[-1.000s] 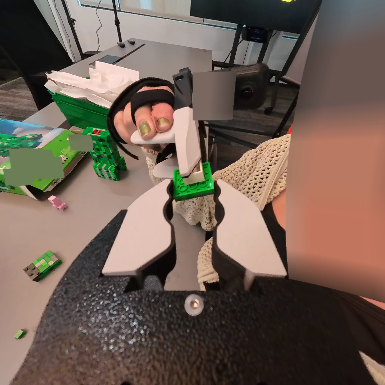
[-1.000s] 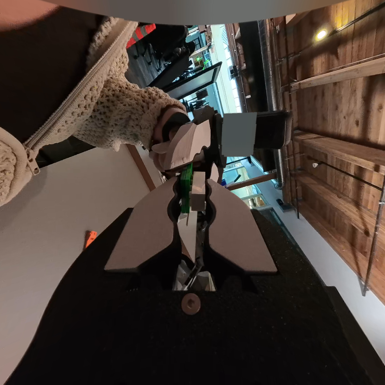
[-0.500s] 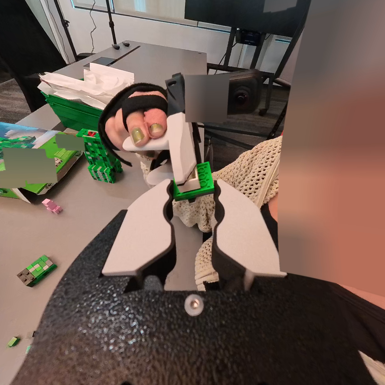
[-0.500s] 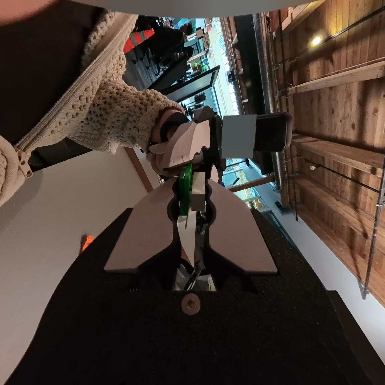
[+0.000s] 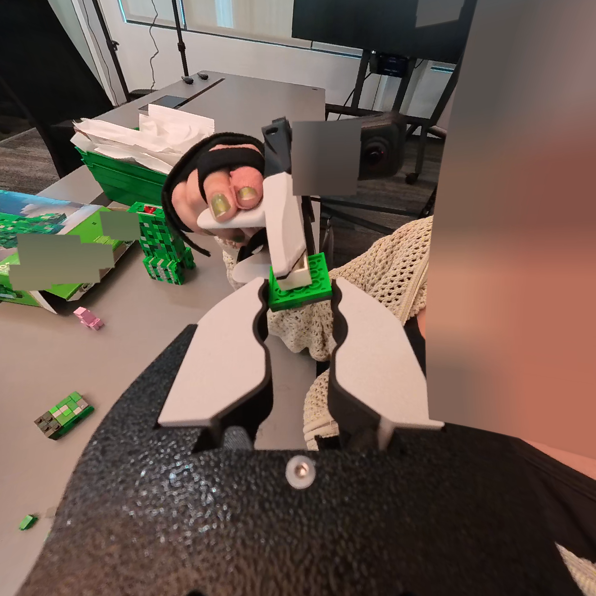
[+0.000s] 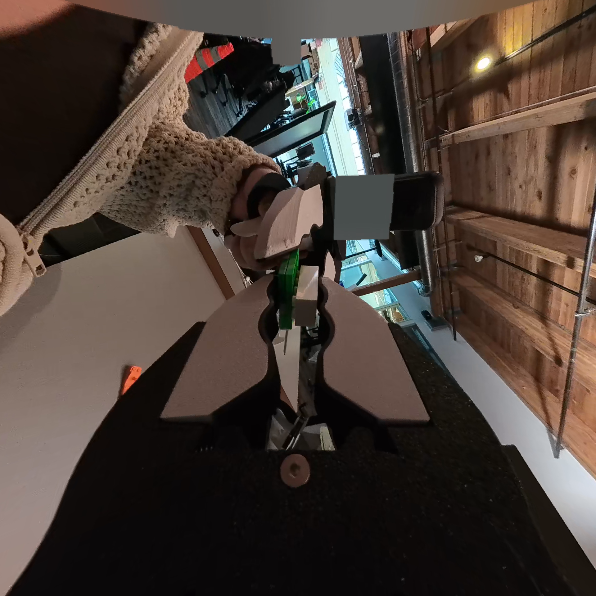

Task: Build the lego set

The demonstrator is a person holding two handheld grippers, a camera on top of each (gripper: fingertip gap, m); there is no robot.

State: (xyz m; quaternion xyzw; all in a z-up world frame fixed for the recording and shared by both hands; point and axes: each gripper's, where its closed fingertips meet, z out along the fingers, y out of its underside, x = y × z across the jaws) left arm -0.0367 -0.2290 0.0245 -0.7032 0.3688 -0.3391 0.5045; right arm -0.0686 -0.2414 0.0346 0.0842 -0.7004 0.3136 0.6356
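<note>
My left gripper [image 5: 298, 290] is shut on the edges of a square green plate [image 5: 319, 283] and holds it in the air above the grey table [image 5: 129, 354]. My right gripper [image 6: 296, 290] comes down from above in the left wrist view [image 5: 274, 274]. It is shut across a small white brick [image 6: 306, 300] and the green plate [image 6: 285, 300], and squeezes them together. The white brick [image 5: 298, 274] sits on the plate's studs, partly hidden by a finger. The left gripper [image 6: 306, 254] shows beyond them in the right wrist view.
On the table to the left are a green block figure [image 5: 163, 248], an open set box [image 5: 54, 245], a green bin of white papers [image 5: 129, 180], a pink figure [image 5: 88, 317], a small green-and-black assembly [image 5: 63, 411] and a loose green piece [image 5: 27, 522]. A person's knitted sleeve [image 5: 371, 274] is close behind. Both grippers' tips are close together, under 4 cm apart. My left tips are roughly 35 centimetres from the small green-and-black assembly [image 5: 63, 411].
Both grippers kept their grip. The plate and brick tilted back and forth a little between them, and the pair shifted slightly over the table.
</note>
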